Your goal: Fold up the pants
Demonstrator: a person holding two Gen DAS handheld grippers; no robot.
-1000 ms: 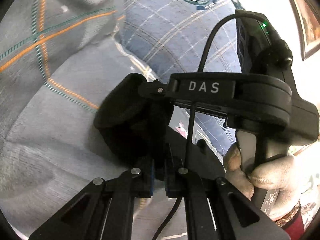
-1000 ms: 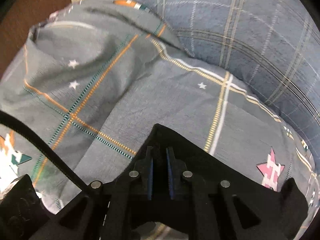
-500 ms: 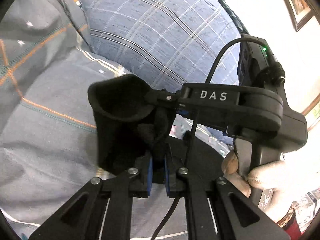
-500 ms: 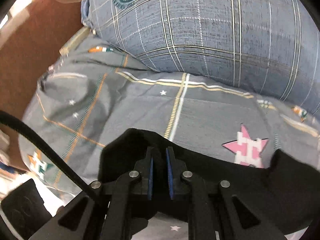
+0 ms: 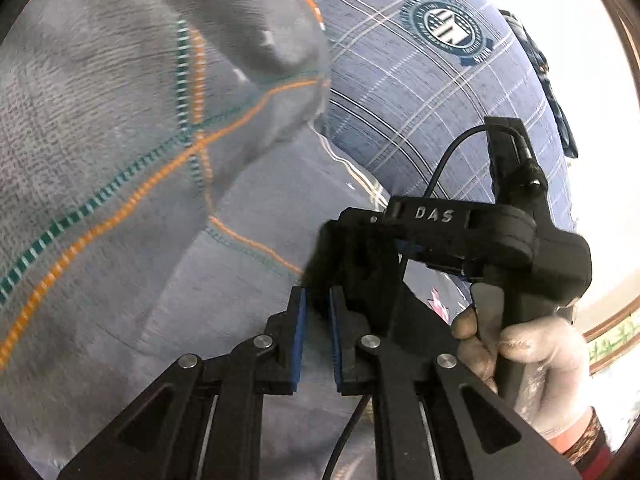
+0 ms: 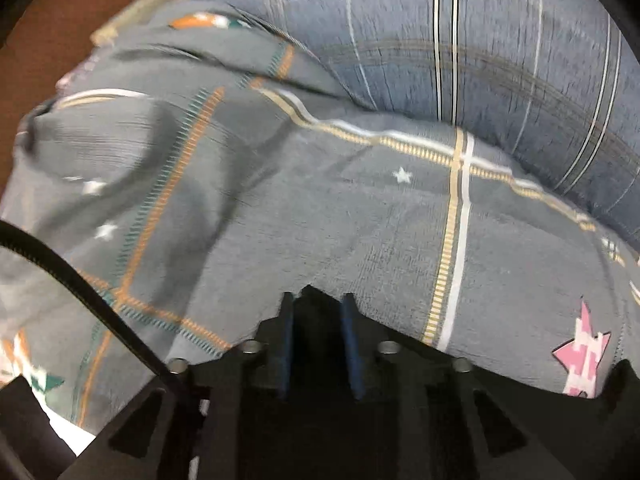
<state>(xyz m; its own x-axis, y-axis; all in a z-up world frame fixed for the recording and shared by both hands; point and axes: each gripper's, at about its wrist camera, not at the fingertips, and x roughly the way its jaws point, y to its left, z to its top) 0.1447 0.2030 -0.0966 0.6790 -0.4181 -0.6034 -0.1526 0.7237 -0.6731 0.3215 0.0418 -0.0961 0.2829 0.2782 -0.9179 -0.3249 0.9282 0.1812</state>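
The black pants (image 5: 352, 264) lie on the grey bedsheet (image 5: 120, 200). In the left wrist view my left gripper (image 5: 318, 304) has a narrow gap between its blue pads, with grey sheet showing through; the pants' edge sits just beyond its tips. The right gripper's black body (image 5: 460, 236), marked DAS, lies across the pants to the right, held by a gloved hand (image 5: 532, 356). In the right wrist view my right gripper (image 6: 318, 308) has its jaws apart with black pants fabric (image 6: 320, 344) lying between and below them.
A blue plaid pillow (image 5: 440, 80) with a round emblem lies beyond the pants, also in the right wrist view (image 6: 480, 40). The sheet bulges into a raised fold (image 5: 180, 60) at the left. A brown headboard (image 6: 60, 20) stands at the upper left. A black cable (image 6: 80, 292) crosses the lower left.
Both grippers' jaws have parted; they were shut on the pants before. The pants dropped from a raised bunch down onto the sheet. Both cameras moved lower toward the bed.
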